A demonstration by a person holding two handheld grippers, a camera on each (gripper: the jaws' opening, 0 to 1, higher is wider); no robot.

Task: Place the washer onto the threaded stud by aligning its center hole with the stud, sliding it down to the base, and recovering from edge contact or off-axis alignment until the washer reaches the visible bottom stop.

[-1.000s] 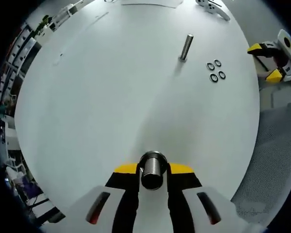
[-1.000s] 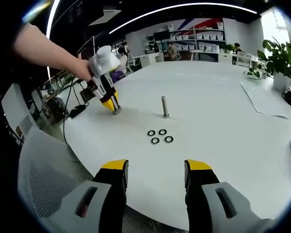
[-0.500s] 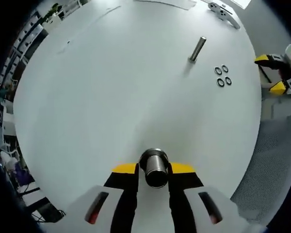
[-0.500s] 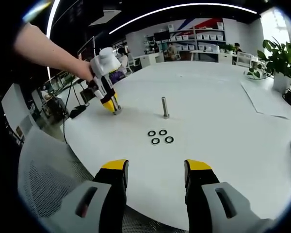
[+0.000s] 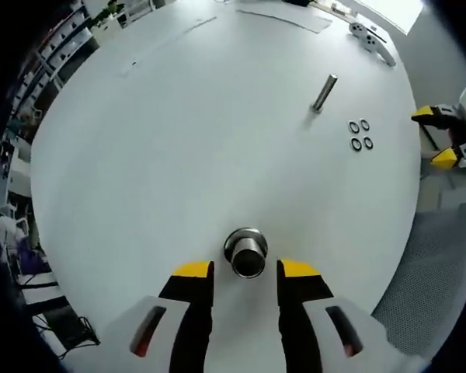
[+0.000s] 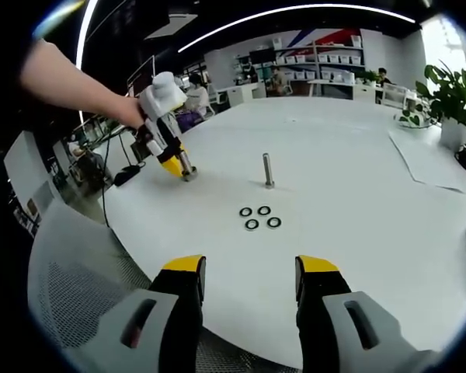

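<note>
Left gripper point(image 5: 245, 270): jaws spread apart, gripping nothing; seen in the right gripper view point(image 6: 176, 166) far ahead-left of those jaws, tips down at the table.
Metal cylinder point(image 5: 245, 252): standing on the white table point(image 5: 179, 140), just past the left jaw tips, centred on the gap, clear of both pads.
Threaded stud point(image 6: 268, 170): upright, well ahead of the right jaws, bare.
Washers point(image 6: 259, 217): four, clustered flat on the table just short of the stud, none on it.
Right gripper point(image 6: 250, 266): wide open, empty, hanging over the table's near edge.
</note>
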